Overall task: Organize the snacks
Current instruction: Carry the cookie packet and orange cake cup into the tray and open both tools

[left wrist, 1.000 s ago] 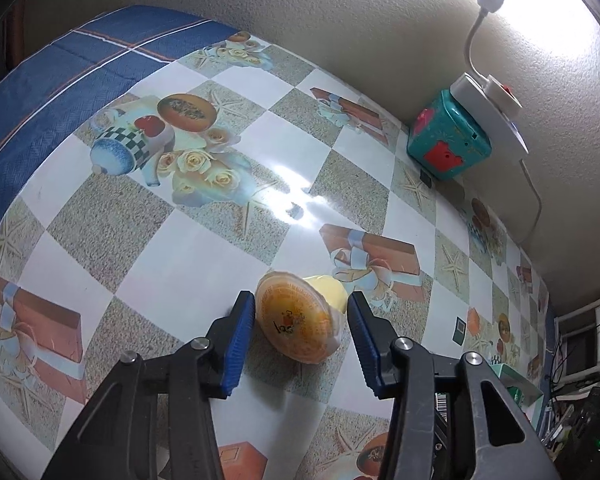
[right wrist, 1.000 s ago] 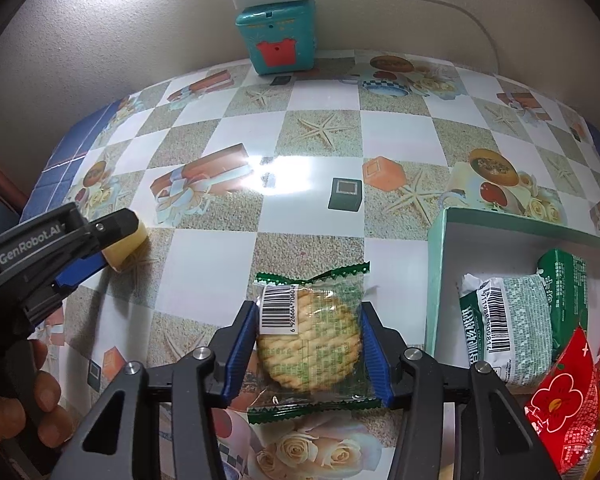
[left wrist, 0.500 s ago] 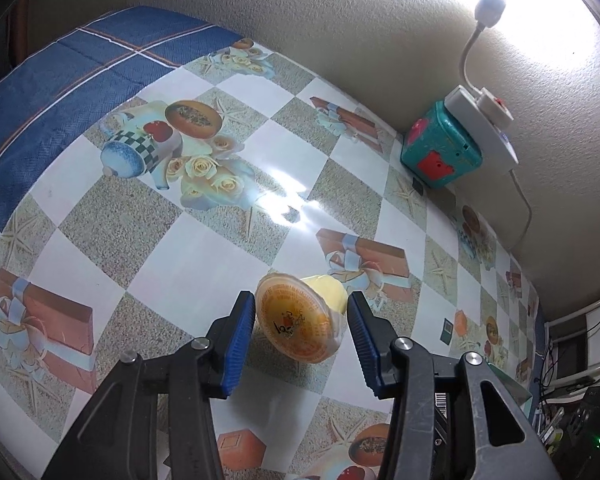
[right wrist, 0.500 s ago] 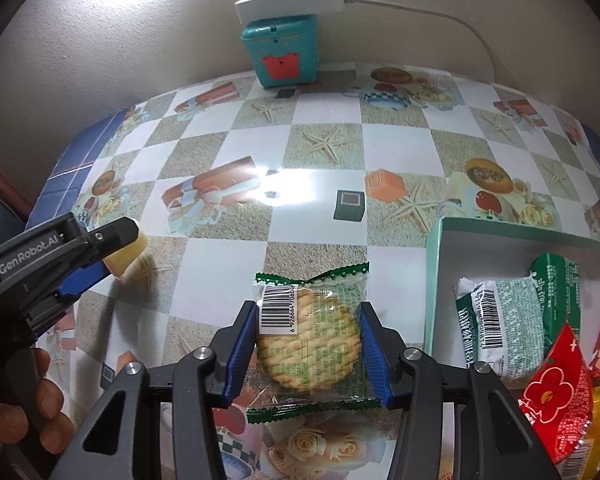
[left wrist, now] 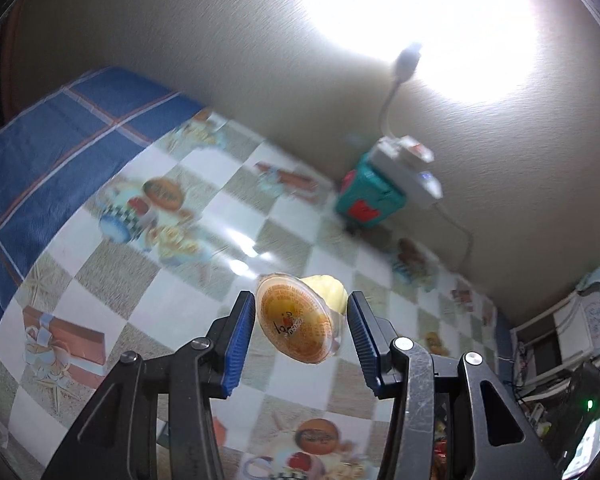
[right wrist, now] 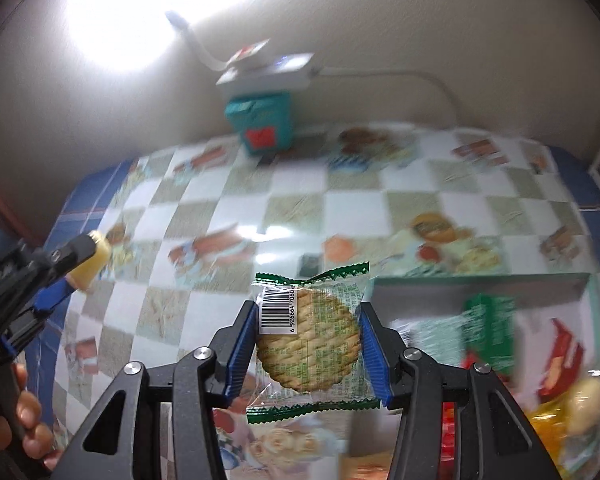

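Between the left pads: the left hand-held gripper is holding a jelly cup by its sides, lid tilting toward the camera, clear of the bench
Between the right pads: the right hand-held gripper is clamping a wrapped cracker across its width, above the bench
Right of the right hand-held gripper: the green box is lying open, already holding blurred snack packets
Cup risk: the smooth tapering wall is looking likely to slide forward out of the pads if the wrist is tipping further
Cracker risk: squeezing harder is likely cracking the biscuit; the slack wrapper is apt to be catching the box rim
Shared risk: both hands are working close together, so colliding over the box is possible
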Action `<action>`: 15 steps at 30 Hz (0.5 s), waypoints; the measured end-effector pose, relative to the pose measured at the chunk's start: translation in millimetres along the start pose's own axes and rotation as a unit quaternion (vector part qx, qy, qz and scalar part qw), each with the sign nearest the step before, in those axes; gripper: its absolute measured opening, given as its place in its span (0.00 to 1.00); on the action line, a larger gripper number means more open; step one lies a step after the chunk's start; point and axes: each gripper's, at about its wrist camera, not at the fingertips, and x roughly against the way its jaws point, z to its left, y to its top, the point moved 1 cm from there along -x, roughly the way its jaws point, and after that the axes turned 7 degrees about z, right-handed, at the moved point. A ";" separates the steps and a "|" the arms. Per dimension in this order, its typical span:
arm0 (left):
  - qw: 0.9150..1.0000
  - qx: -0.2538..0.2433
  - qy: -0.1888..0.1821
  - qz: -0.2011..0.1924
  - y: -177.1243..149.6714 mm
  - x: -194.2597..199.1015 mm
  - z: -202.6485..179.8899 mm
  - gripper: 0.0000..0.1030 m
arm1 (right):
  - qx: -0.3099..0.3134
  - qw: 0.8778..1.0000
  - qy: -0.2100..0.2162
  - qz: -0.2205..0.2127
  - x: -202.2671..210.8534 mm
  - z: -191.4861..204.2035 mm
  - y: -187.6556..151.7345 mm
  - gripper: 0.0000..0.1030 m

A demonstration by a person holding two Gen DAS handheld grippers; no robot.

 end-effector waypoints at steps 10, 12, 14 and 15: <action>0.996 -0.069 -0.052 -0.015 -11.9 25.9 -67.2 0.48 | -0.065 0.995 -0.054 -0.049 46.3 -82.5 14.8 0.51; 0.994 -0.085 -0.062 -0.013 -17.1 26.2 -82.8 0.48 | -0.079 0.993 -0.064 -0.058 55.0 -100.5 16.7 0.51; 0.992 -0.099 -0.072 -0.008 -22.1 25.6 -96.2 0.48 | -0.094 0.991 -0.075 -0.068 64.1 -117.1 17.7 0.51; 0.991 -0.108 -0.077 -0.005 -25.6 24.9 -104.4 0.48 | -0.102 0.988 -0.084 -0.075 70.1 -127.3 17.9 0.51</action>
